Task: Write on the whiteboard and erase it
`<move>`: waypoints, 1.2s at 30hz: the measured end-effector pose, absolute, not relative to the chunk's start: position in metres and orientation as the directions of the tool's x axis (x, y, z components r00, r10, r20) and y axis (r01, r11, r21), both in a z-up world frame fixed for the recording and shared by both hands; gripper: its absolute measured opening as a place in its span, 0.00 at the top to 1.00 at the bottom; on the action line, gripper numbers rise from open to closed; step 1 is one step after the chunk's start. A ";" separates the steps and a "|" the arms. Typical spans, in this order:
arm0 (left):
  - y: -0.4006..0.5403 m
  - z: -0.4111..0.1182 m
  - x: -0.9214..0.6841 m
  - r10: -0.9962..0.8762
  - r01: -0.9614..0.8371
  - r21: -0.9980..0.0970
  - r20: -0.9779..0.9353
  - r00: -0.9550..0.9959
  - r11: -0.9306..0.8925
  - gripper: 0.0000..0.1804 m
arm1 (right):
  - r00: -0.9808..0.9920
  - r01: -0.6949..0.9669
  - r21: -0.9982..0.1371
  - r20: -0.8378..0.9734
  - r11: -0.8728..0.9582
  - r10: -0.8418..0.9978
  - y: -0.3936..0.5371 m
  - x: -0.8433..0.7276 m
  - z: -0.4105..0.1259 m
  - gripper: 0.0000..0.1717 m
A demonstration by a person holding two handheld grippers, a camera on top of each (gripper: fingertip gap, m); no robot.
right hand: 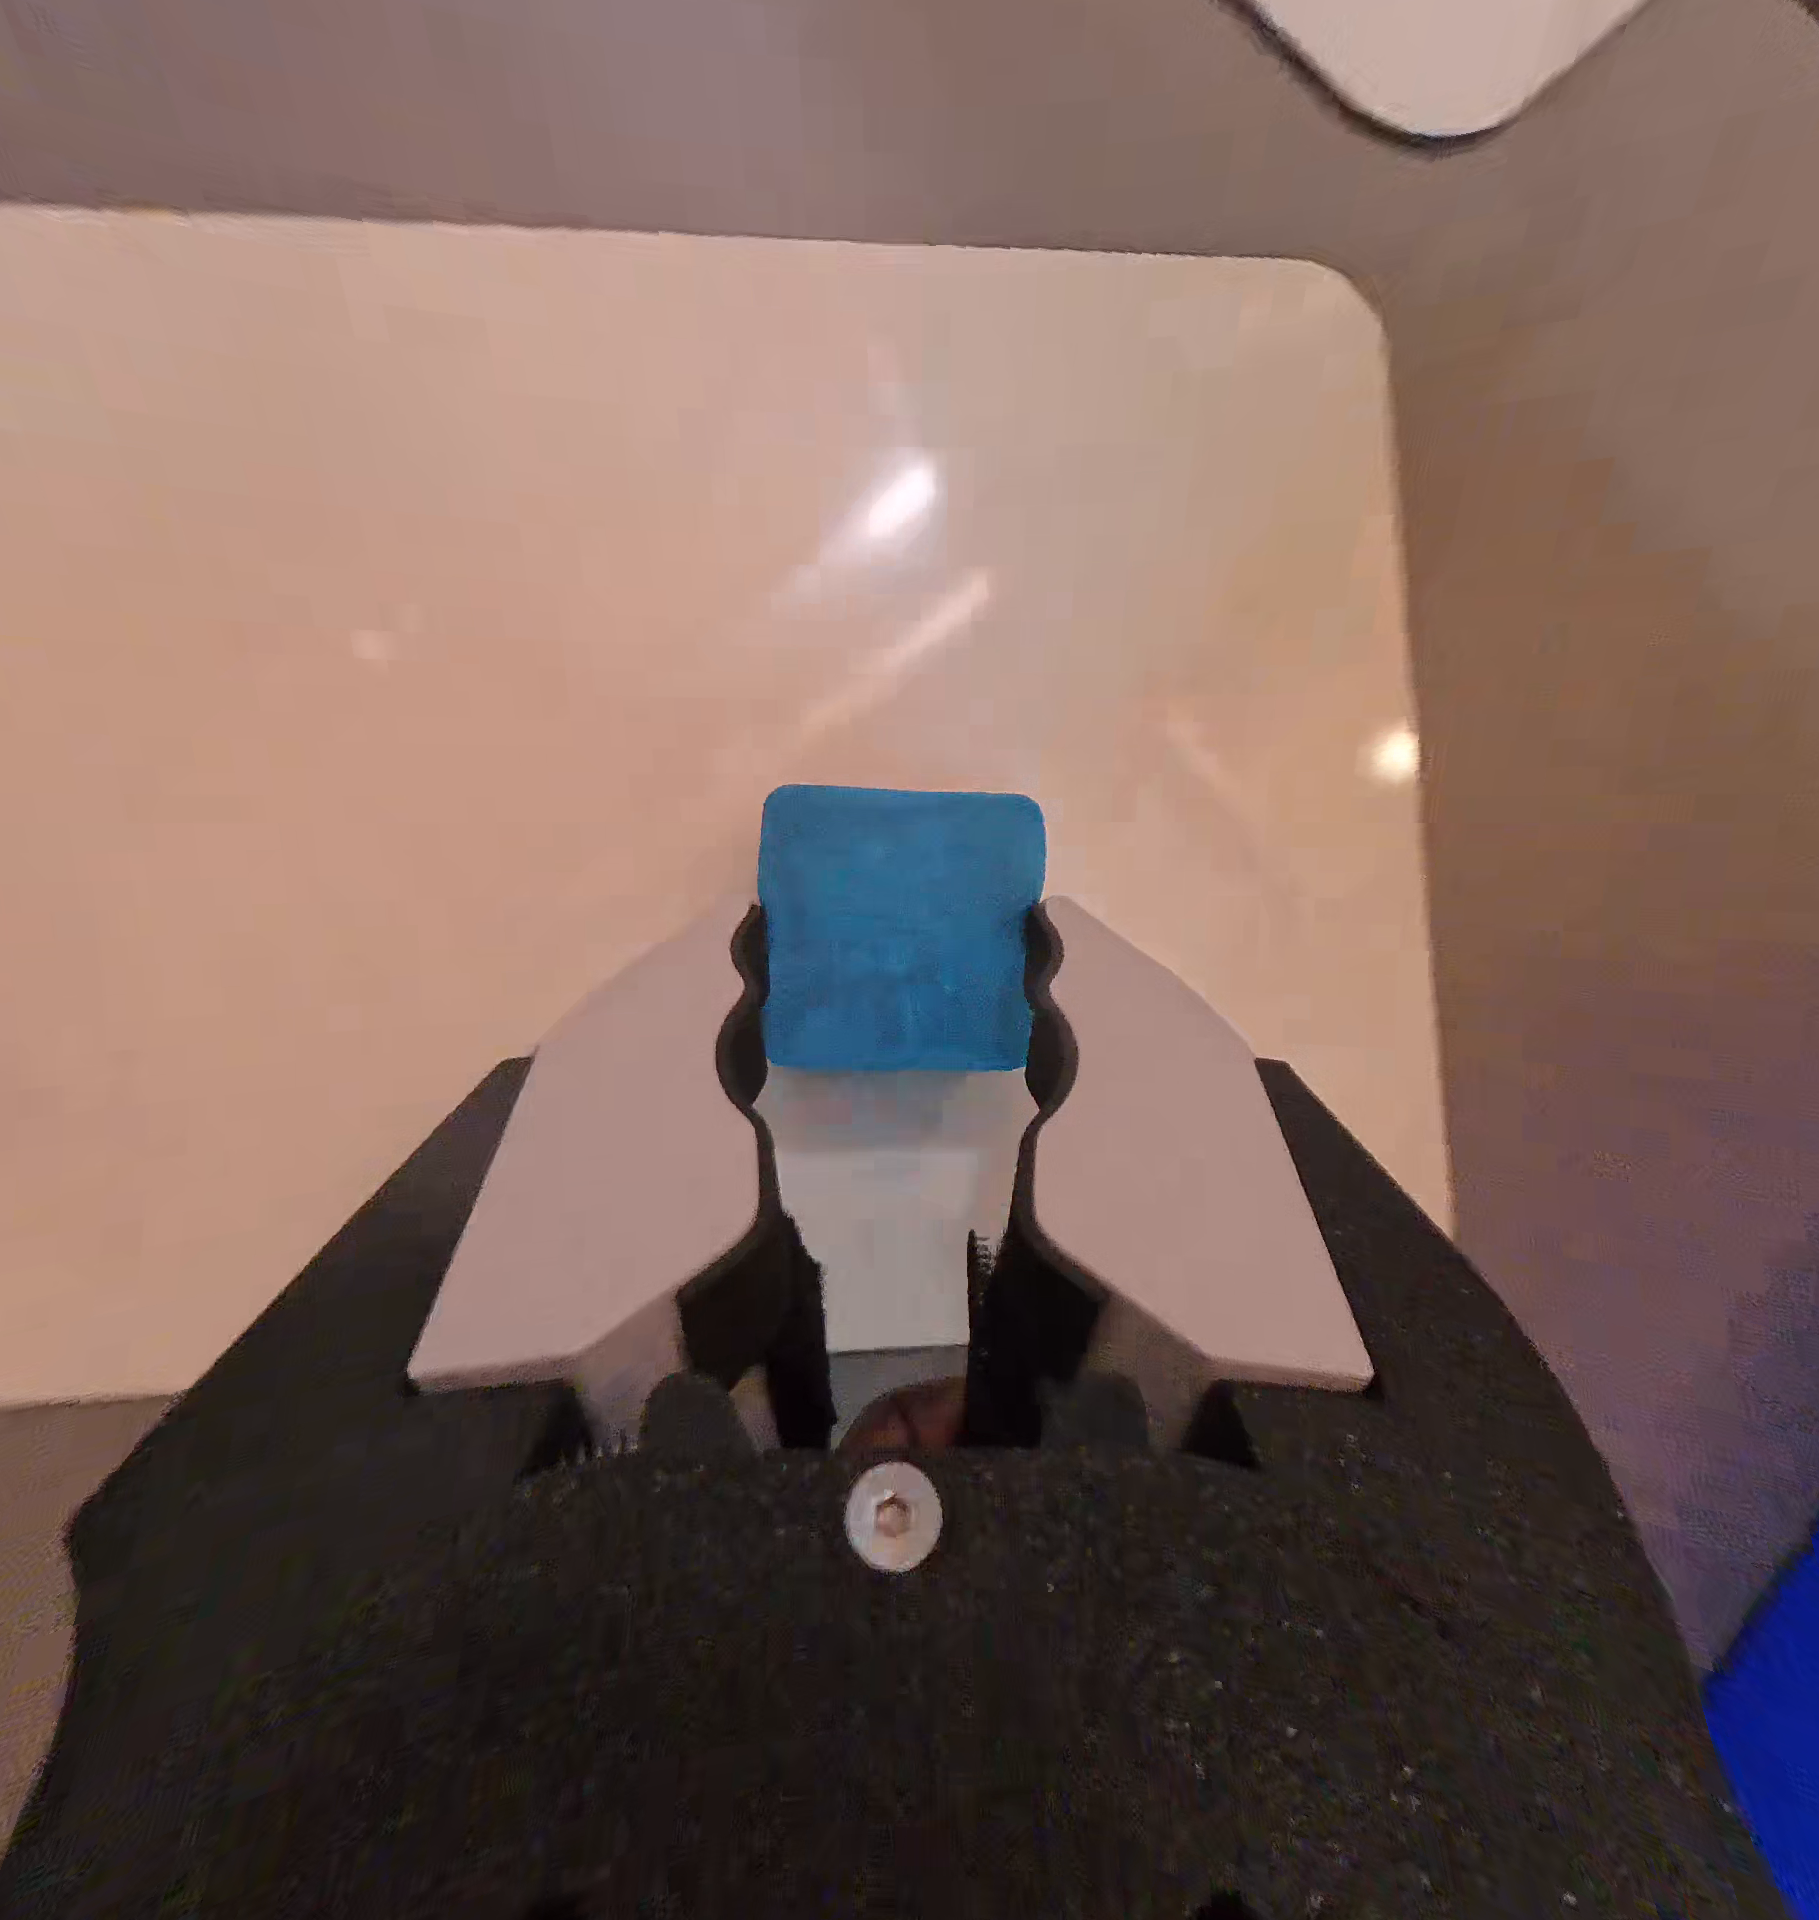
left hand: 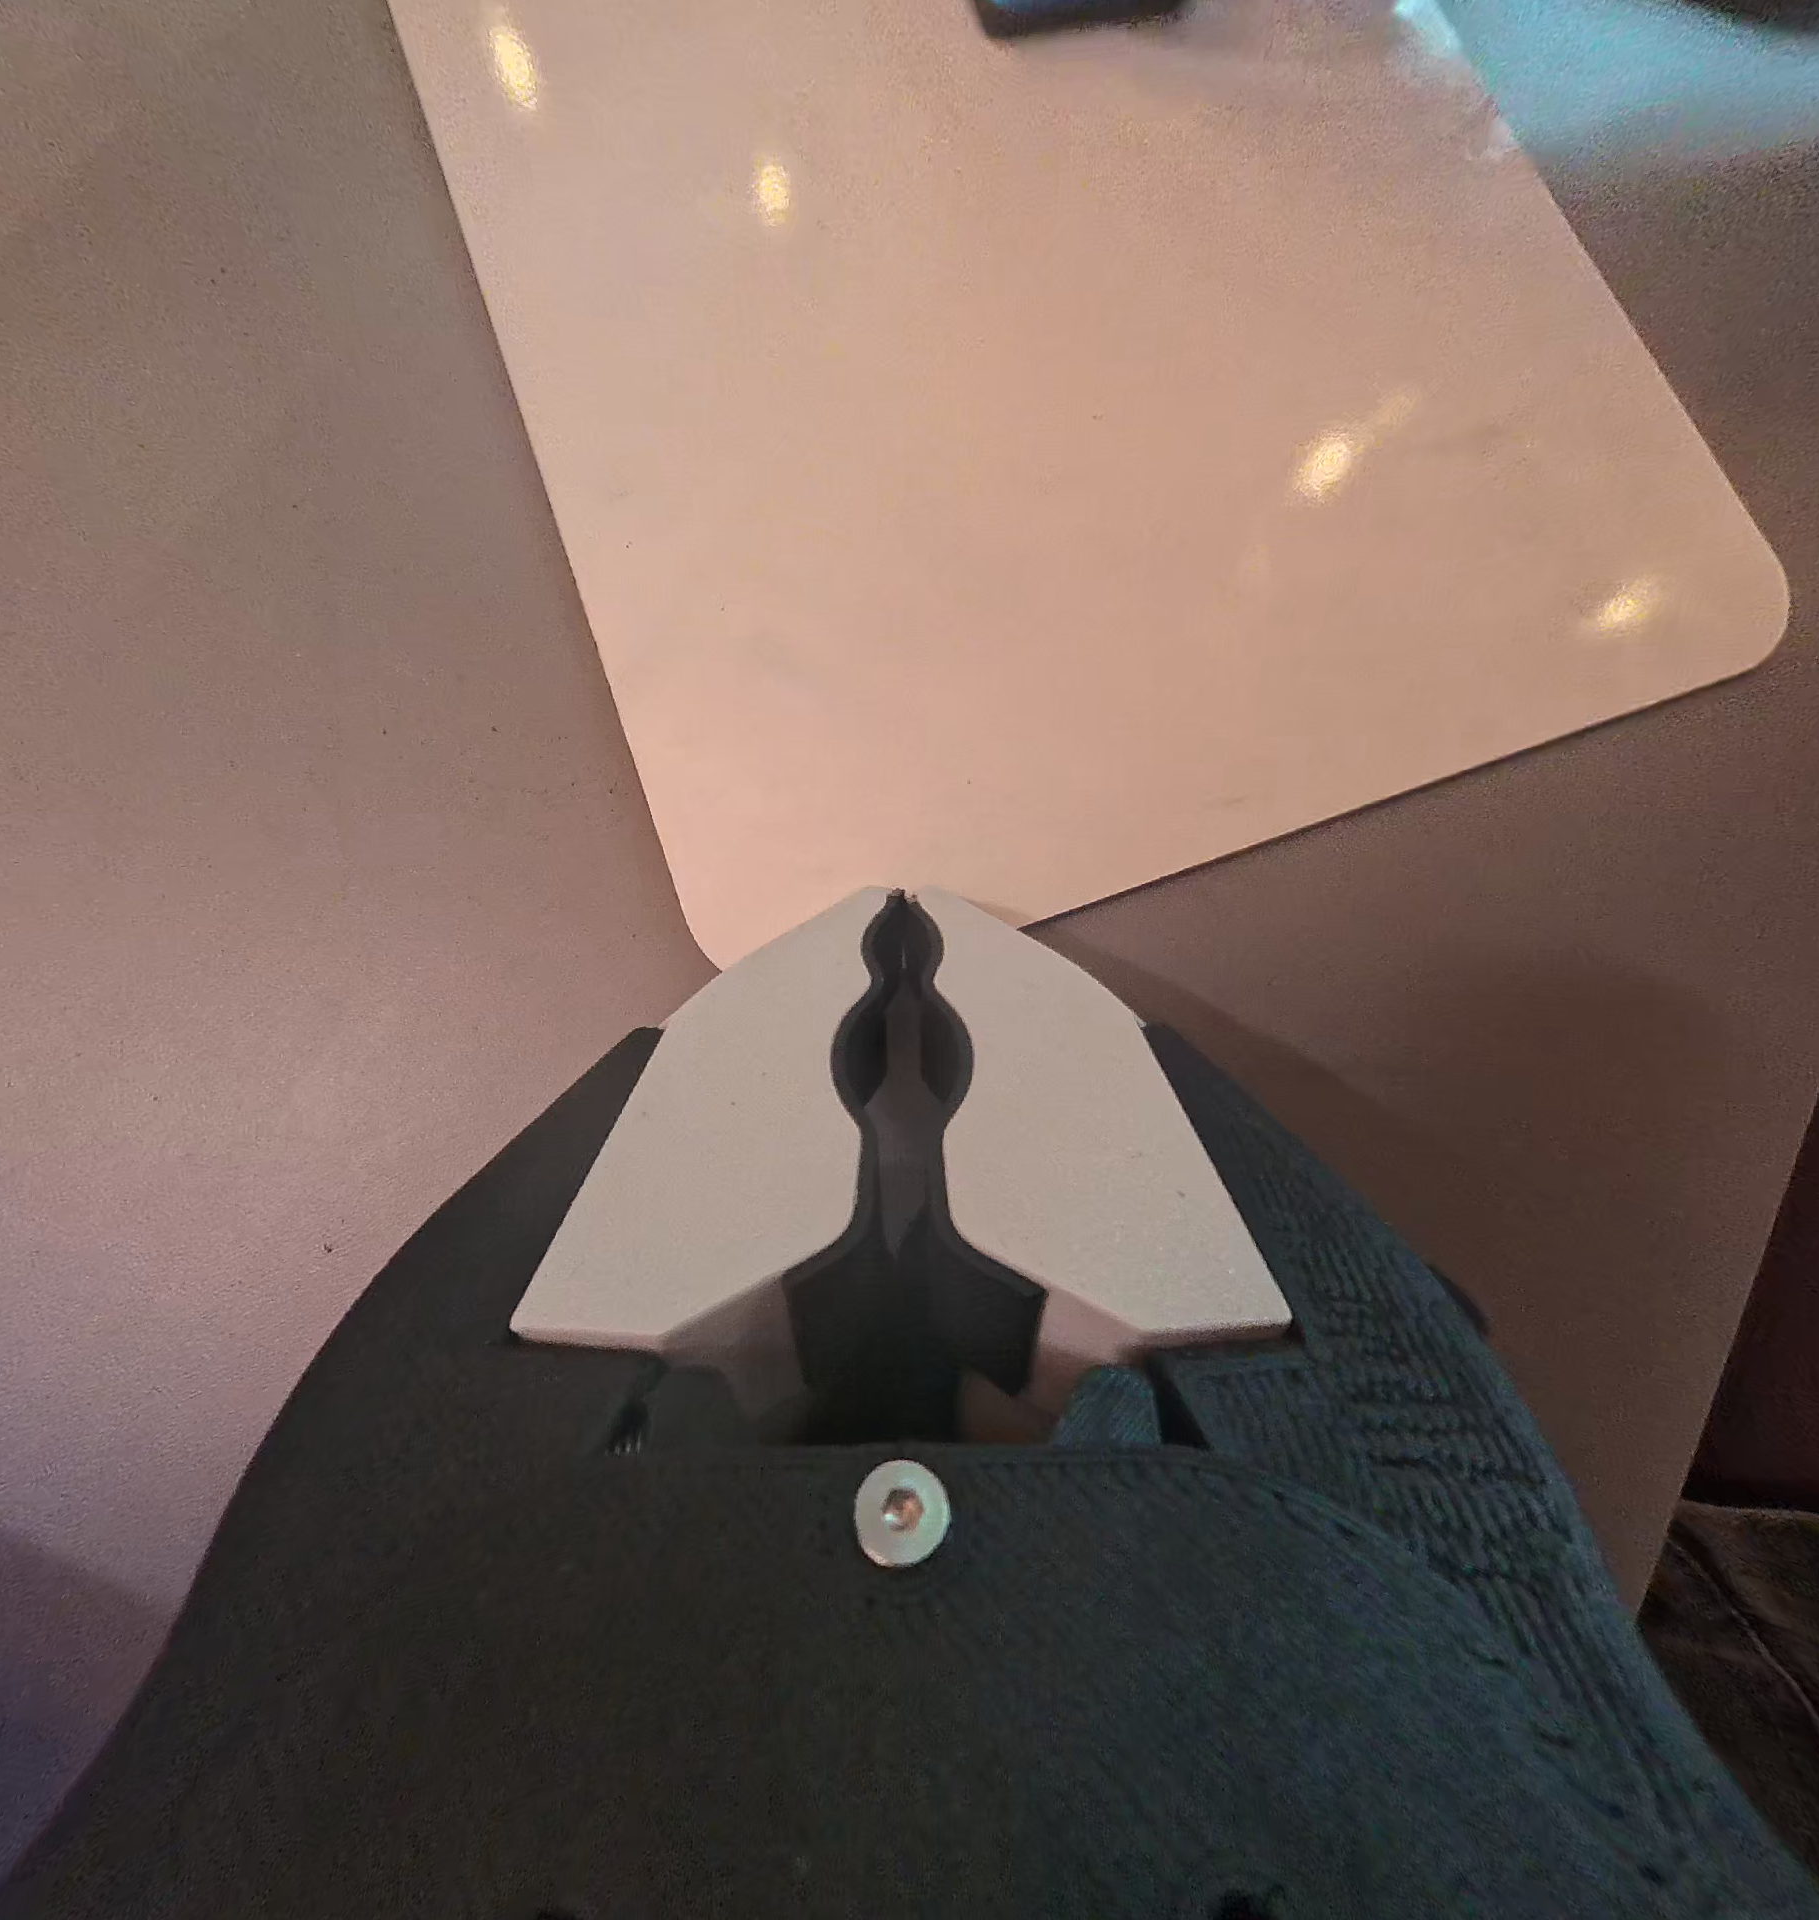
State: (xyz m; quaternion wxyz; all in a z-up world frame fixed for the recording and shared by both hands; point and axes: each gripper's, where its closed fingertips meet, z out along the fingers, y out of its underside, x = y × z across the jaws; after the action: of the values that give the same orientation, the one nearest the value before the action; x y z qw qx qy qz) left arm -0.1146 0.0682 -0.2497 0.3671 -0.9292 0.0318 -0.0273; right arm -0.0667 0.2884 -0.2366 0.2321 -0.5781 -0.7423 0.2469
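Over the whiteboard (right hand: 572, 727), right gripper (right hand: 900, 935) fingers clamp blue eraser (right hand: 900, 925); left gripper (left hand: 903, 896) fingers closed, w/ nothing held.

Whiteboard (right hand: 572, 623) runs off the left edge — a dark object (left hand: 1071, 12) is cropped at the top.

Glossy smooth whiteboard (left hand: 988, 468), matt table (left hand: 209, 623), fuzzy blue felt eraser (right hand: 900, 925), rough black plastic claw (right hand: 900, 997)

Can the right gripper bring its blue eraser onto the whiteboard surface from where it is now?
Probably yes. The right gripper grips the blue eraser directly over the whiteboard, with nothing between them.
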 end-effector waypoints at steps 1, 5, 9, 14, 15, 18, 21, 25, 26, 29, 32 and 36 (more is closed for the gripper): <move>0.068 -0.250 -0.115 -0.080 -0.043 -0.681 0.023 0.997 -0.731 0.99 | -0.176 0.751 -0.635 0.075 0.183 0.982 0.303 -0.078 -0.237 0.72; 0.068 -0.250 -0.114 -0.084 -0.050 -0.669 0.018 0.996 -0.741 0.99 | -0.181 0.733 -0.659 0.053 0.171 0.982 0.288 -0.118 -0.236 0.72; 0.068 -0.250 -0.115 -0.081 -0.043 -0.674 0.024 0.996 -0.737 0.99 | -0.426 0.666 -0.642 0.089 0.379 0.900 0.223 -0.127 -0.236 0.72; 0.069 -0.250 -0.115 -0.064 -0.039 -0.687 0.010 0.998 -0.726 1.00 | -0.173 0.758 -0.628 0.069 0.178 0.982 0.312 -0.158 -0.237 0.72; 0.069 -0.250 -0.115 -0.055 -0.036 -0.693 0.006 0.998 -0.720 1.00 | -0.164 0.762 -0.628 0.046 0.156 0.985 0.314 -0.160 -0.237 0.72; 0.069 -0.250 -0.115 -0.039 -0.020 -0.705 0.010 0.999 -0.708 0.99 | -0.228 0.754 -0.620 0.063 0.217 0.972 0.286 -0.152 -0.237 0.72; 0.072 -0.250 -0.117 -0.023 0.001 -0.722 0.024 0.999 -0.692 1.00 | -0.323 0.713 -0.635 0.080 0.298 0.943 0.239 -0.132 -0.237 0.72; 0.074 -0.249 -0.121 -0.025 -0.052 -0.718 -0.048 0.999 -0.695 1.00 | -0.318 0.691 -0.661 0.085 0.292 0.944 0.218 -0.110 -0.236 0.72; 0.072 -0.248 -0.126 0.003 -0.075 -0.712 -0.109 0.994 -0.698 1.00 | -0.310 0.687 -0.670 0.081 0.283 0.947 0.217 -0.107 -0.236 0.72; 0.069 -0.227 -0.123 0.079 -0.056 -0.805 -0.127 0.989 -0.591 0.86 | -0.295 0.679 -0.688 0.065 0.257 0.953 0.212 -0.097 -0.236 0.72; 0.053 -0.199 -0.123 0.170 0.067 -0.893 -0.011 0.985 -0.445 0.70 | -0.274 0.668 -0.706 0.063 0.237 0.960 0.208 -0.086 -0.236 0.72; 0.016 -0.146 -0.150 0.296 0.096 -0.958 0.013 0.955 -0.268 0.45 | -0.253 0.663 -0.713 0.073 0.228 0.965 0.208 -0.070 -0.235 0.72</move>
State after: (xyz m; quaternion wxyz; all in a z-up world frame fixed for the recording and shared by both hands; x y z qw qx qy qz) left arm -0.1503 0.0162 -0.1457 0.5920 -0.7919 -0.1237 0.0841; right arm -0.0695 0.2078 -0.2353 0.2633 -0.5516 -0.7379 0.2863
